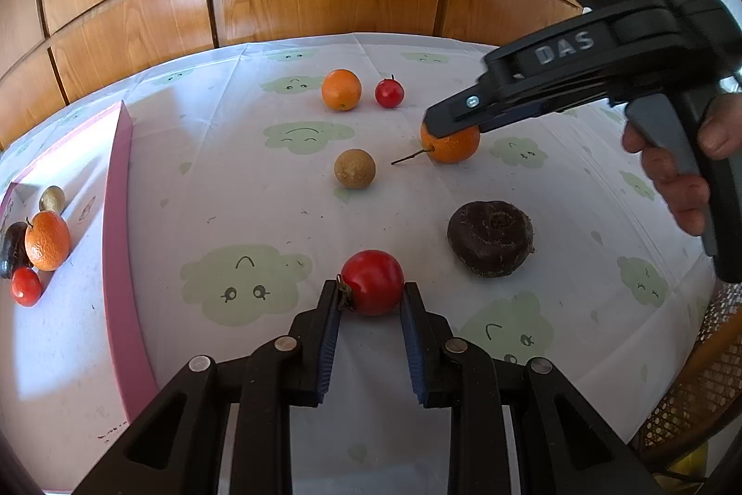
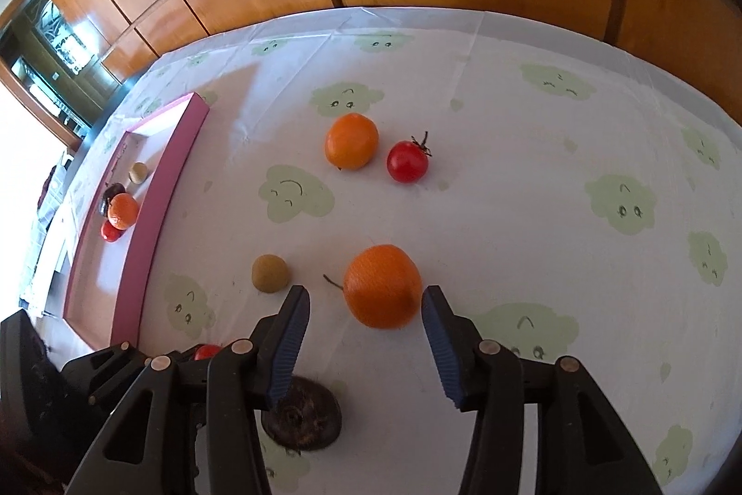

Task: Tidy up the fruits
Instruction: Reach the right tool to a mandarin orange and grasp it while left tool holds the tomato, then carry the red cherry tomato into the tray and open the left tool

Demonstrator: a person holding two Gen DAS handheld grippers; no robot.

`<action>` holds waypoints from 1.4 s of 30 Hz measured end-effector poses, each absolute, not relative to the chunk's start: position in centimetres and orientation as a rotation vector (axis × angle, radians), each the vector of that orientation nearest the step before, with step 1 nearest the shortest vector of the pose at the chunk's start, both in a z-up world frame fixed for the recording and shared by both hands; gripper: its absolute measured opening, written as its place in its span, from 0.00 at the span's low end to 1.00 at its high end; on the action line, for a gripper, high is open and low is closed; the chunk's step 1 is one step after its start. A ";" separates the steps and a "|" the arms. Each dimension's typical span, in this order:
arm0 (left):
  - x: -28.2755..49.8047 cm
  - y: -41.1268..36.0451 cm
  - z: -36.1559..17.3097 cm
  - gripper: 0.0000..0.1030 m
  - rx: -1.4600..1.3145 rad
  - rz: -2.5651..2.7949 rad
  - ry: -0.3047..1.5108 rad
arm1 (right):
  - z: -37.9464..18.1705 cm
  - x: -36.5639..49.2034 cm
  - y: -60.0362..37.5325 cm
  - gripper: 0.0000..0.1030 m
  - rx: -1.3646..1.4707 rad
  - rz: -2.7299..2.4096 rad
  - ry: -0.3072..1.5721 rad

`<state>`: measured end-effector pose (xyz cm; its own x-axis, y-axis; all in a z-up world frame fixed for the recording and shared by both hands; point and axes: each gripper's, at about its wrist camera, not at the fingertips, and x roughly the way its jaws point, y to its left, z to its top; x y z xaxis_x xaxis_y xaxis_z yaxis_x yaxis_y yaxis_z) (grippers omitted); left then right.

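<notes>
My left gripper [image 1: 371,288] is shut on a red tomato [image 1: 373,281] that rests on the tablecloth, a blue pad pressing each side. My right gripper [image 2: 365,292] is open and straddles an orange with a stem [image 2: 382,286]; there is a gap beside the left pad. In the left wrist view the right gripper [image 1: 445,124] sits over that orange [image 1: 452,147], held by a person's hand [image 1: 672,179]. A pink tray [image 1: 118,216] at the left holds an orange [image 1: 47,240], a small tomato [image 1: 26,286], a dark fruit and a tan one.
Loose on the cloth lie another orange [image 1: 342,90], a small tomato [image 1: 389,93], a tan round fruit [image 1: 354,168] and a dark wrinkled fruit [image 1: 490,237]. Wooden cabinet doors stand behind the table. A wicker chair [image 1: 705,393] is at the right edge.
</notes>
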<state>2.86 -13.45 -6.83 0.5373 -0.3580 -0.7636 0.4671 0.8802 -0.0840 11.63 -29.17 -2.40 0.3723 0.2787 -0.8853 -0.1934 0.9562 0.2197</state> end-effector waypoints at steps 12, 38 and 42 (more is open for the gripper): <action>3.2 -13.3 -6.3 0.25 0.134 -0.510 0.891 | -3.2 11.8 -28.3 0.33 -0.056 0.249 1.123; 16.7 2.6 -1.5 0.25 -0.131 -0.151 0.859 | -3.1 11.7 -28.0 0.33 -0.070 0.237 1.128; 18.4 2.7 -2.2 0.26 -0.091 -0.131 0.872 | -3.1 11.8 -28.0 0.33 -0.070 0.237 1.128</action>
<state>18.44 2.69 -2.24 0.6363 -0.1516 -0.7564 0.0775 0.9881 -0.1328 11.76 -28.00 -3.09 0.4067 0.1522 -0.9008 -0.2226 0.9728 0.0639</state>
